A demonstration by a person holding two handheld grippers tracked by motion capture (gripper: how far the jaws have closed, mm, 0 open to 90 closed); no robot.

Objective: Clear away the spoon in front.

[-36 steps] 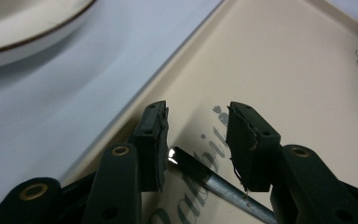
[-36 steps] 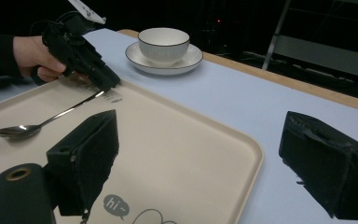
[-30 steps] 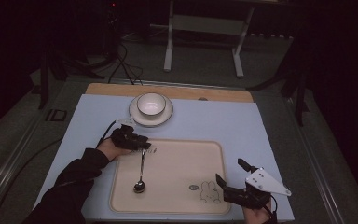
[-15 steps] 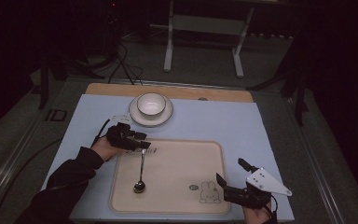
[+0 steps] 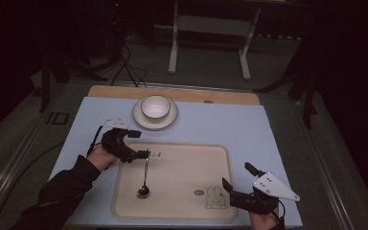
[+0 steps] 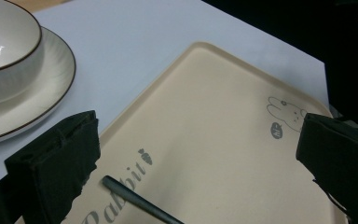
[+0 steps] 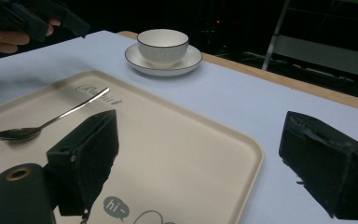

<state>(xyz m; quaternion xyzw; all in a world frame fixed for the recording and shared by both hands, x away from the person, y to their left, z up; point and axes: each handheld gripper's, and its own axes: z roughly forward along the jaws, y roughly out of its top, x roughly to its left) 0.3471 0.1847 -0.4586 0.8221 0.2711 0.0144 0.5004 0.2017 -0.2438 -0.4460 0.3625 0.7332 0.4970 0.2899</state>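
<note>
Centrally on the pale-blue-covered counter [image 5: 220, 129] lies a beige rectangular plastic tray [image 5: 187, 165] with a raised rim, broad bare surface right of the slim shiny metal spoon [image 5: 144, 178]. Its bowl points toward the person, its handle tip between the left gripper's [image 5: 143, 154] spread jaws. Over the tray's near right corner, the right gripper [image 5: 229, 188] gapes empty. Beyond sits a white dark-rimmed cup [image 5: 155, 107] on its saucer [image 5: 155, 117].

My high view looks forward and down over the whole table [image 5: 211, 125]; my two gripper views sit low and close, facing across the tray [image 6: 223, 84] from opposite ends; all three share the bowl [image 7: 162, 45].
</note>
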